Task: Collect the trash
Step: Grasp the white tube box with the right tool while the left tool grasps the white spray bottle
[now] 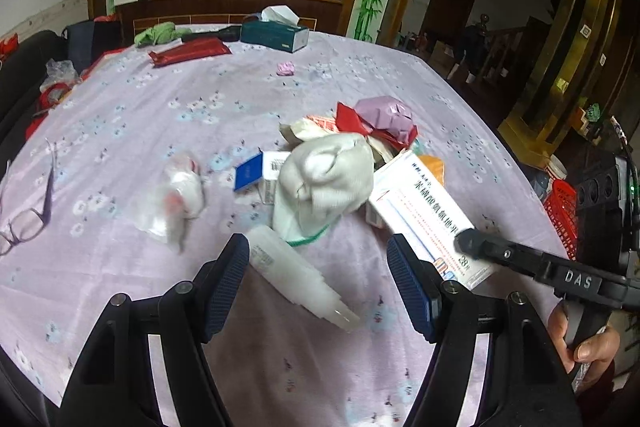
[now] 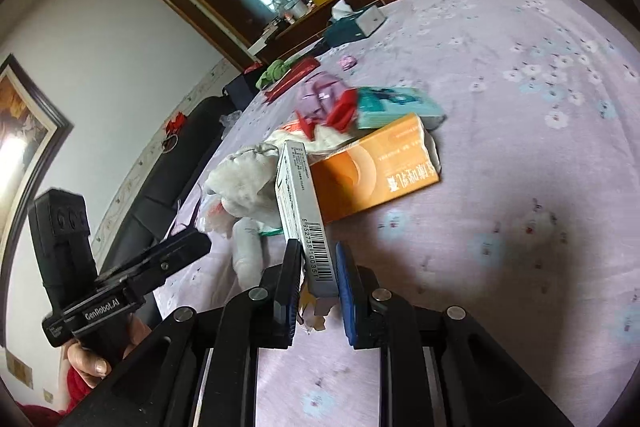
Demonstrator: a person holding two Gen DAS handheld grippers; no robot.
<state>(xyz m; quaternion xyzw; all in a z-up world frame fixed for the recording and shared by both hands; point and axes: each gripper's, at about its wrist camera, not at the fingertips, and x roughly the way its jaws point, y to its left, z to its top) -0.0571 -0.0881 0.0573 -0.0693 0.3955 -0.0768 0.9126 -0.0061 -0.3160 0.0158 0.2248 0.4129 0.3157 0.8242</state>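
Note:
A heap of trash lies mid-table: a white sock (image 1: 324,183), red and pink crumpled paper (image 1: 380,119), a small blue-and-white box (image 1: 260,171) and an orange box (image 2: 372,167). My left gripper (image 1: 318,267) is open low over the cloth, and a white plastic bottle (image 1: 296,279) lies flat between its fingers. My right gripper (image 2: 318,267) is shut on the near end of a long white medicine box (image 2: 304,211), which leans against the orange box. In the left wrist view that right gripper (image 1: 468,243) pinches the white medicine box (image 1: 424,211) from the right.
Crumpled clear plastic (image 1: 176,195) lies left of the heap, and eyeglasses (image 1: 24,223) rest near the left edge. A teal tissue box (image 1: 276,33), a red packet (image 1: 192,51) and a small pink wad (image 1: 286,68) sit far back. A red basket (image 1: 562,211) stands off the right edge.

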